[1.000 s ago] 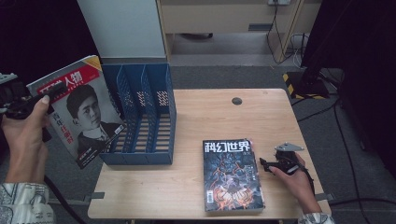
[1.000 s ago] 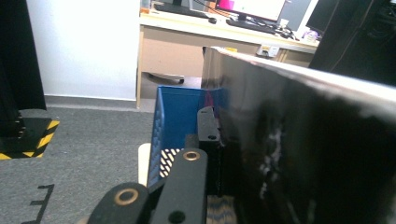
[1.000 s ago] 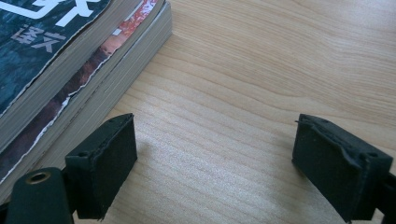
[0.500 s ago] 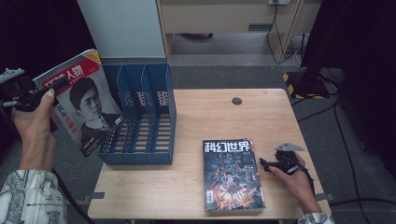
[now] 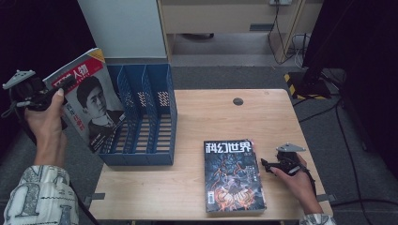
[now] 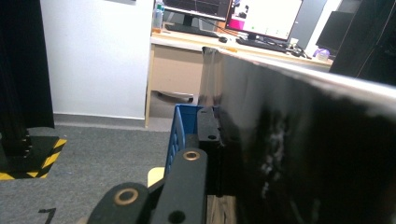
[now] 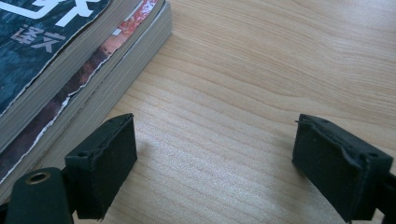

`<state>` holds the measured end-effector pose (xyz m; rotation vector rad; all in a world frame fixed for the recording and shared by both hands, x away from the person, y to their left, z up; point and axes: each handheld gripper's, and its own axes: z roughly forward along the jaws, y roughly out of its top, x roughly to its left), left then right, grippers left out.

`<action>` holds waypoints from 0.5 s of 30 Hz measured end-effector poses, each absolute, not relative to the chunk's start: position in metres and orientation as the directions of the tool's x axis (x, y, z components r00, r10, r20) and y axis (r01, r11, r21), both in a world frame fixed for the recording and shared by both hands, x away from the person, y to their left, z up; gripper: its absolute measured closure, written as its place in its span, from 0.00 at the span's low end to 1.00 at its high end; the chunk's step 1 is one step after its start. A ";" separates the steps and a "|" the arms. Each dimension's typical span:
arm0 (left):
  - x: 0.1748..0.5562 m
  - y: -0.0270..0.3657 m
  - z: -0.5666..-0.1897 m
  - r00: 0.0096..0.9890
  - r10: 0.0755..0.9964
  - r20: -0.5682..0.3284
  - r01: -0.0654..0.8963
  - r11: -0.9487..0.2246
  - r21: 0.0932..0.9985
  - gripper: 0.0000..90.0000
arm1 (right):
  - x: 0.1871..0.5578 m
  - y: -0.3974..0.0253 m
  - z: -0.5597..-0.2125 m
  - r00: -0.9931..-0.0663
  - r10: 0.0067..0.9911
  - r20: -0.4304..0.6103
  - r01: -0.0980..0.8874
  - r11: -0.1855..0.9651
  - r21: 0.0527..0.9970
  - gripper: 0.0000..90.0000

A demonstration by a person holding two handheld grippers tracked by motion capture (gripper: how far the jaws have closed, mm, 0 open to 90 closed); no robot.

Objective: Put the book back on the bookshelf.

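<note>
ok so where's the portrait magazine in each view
high view: portrait magazine at far left, tilted, clamped in the left claw, off the table's edge.
left gripper view: its dark glossy side takes the right half, at the jaws.
right gripper view: aimed elsewhere, at the magazine stack and table.
shared landmark: the blue file rack, next to the magazine in the high and left gripper views.

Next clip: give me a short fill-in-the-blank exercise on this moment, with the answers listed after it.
1. The left gripper holds a magazine beside the ____ file rack.
2. The right gripper has its jaws ____, with bare table between them.
3. The stack of magazines lies flat to the ____ of the file rack in the high view.

Missing words: blue; open; right
</note>
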<state>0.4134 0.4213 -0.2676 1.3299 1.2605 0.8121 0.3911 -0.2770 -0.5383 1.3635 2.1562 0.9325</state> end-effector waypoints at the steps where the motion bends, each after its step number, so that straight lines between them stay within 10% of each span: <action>1: 0.414 0.420 -0.268 0.205 0.961 -0.188 0.224 0.141 0.964 0.96 | 0.391 -0.277 -0.538 -0.430 0.903 0.001 0.619 0.294 0.728 0.15; 15: 0.422 0.411 -0.280 0.185 0.971 -0.154 0.214 0.113 0.970 0.96 | 0.391 -0.277 -0.538 -0.430 0.903 0.000 0.618 0.295 0.728 0.15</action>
